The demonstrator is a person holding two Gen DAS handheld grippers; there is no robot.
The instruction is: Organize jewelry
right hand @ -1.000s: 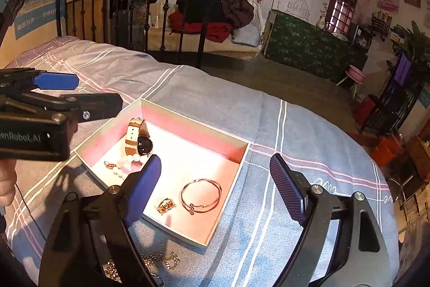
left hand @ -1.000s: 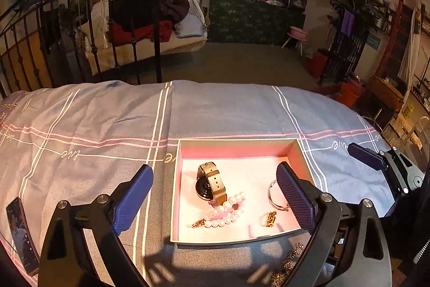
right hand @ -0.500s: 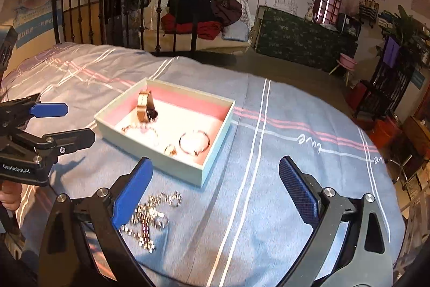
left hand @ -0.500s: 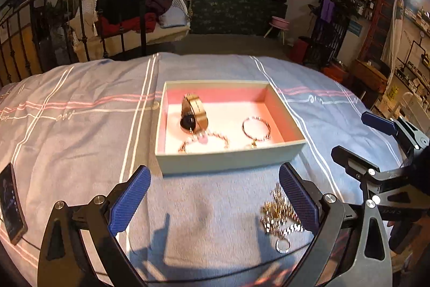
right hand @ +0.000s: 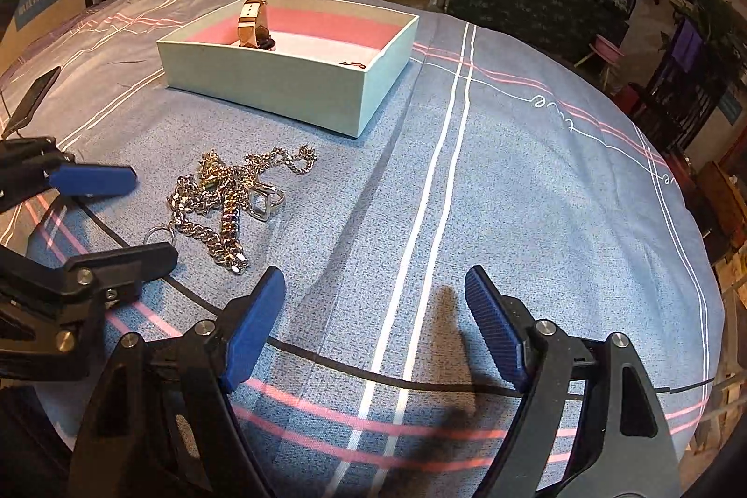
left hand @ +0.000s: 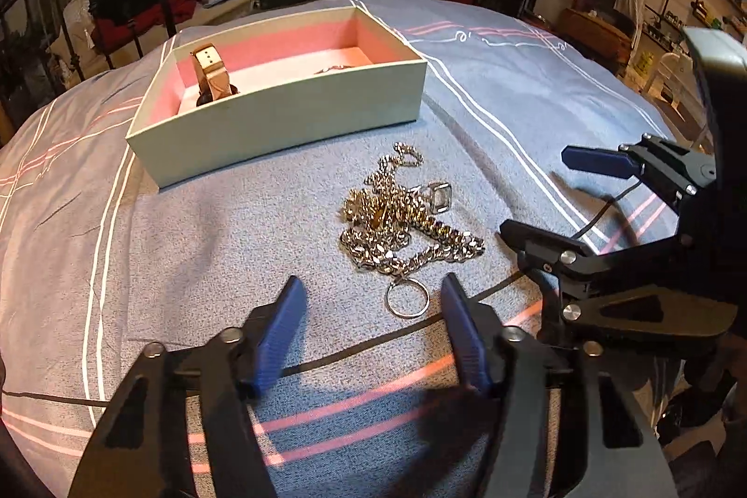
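On the striped bedspread, chains near box; shelving perhaps behind.

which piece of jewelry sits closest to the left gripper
The round silver ring at the near end of the chain pile lies just ahead of the closing left gripper; the watch stands far off in the box.

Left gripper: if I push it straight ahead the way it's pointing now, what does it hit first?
Most likely the key ring at the near end of the chain pile, lying just beyond the closing, empty left gripper. Depth is unclear, so it may meet the bedspread first.
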